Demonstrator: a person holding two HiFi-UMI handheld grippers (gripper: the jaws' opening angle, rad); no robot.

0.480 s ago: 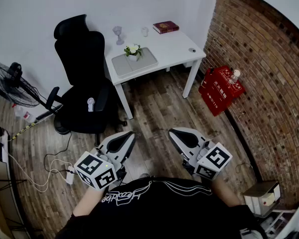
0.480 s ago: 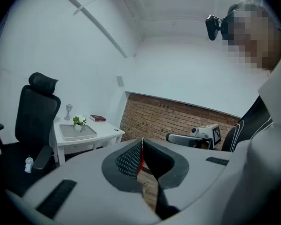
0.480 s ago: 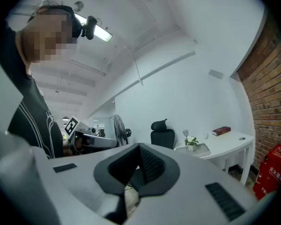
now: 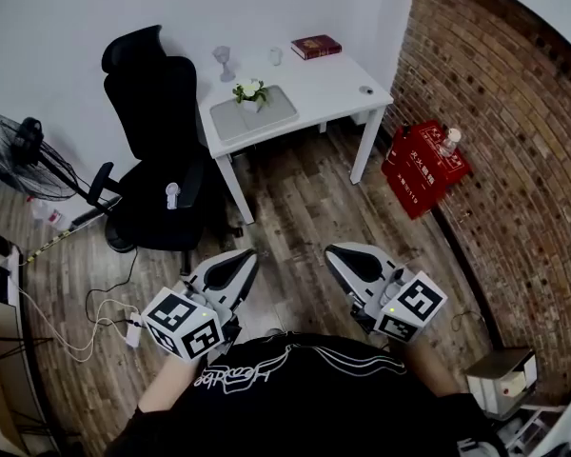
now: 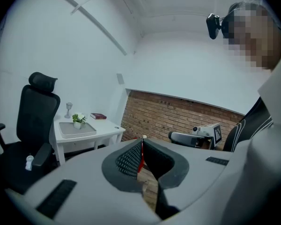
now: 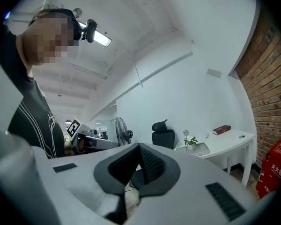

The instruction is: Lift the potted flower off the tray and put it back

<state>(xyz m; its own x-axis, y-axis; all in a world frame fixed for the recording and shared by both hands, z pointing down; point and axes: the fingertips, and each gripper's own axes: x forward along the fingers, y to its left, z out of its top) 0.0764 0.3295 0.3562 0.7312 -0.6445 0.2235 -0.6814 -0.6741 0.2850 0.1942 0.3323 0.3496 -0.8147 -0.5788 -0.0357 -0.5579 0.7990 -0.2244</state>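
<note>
Left gripper (image 4: 236, 263), right gripper (image 4: 341, 255): both clenched, empty (held low over the wood floor (image 4: 295, 208)). Potted flower (image 4: 250, 91): on grey tray (image 4: 269, 115), white table (image 4: 331, 89), well apart from both.

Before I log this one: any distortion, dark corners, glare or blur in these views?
Head view: fisheye bows the brick wall, edges dim, detail sharp. Left gripper view: black corners, potted flower small but crisp. Right gripper view: ceiling light glares.
</note>
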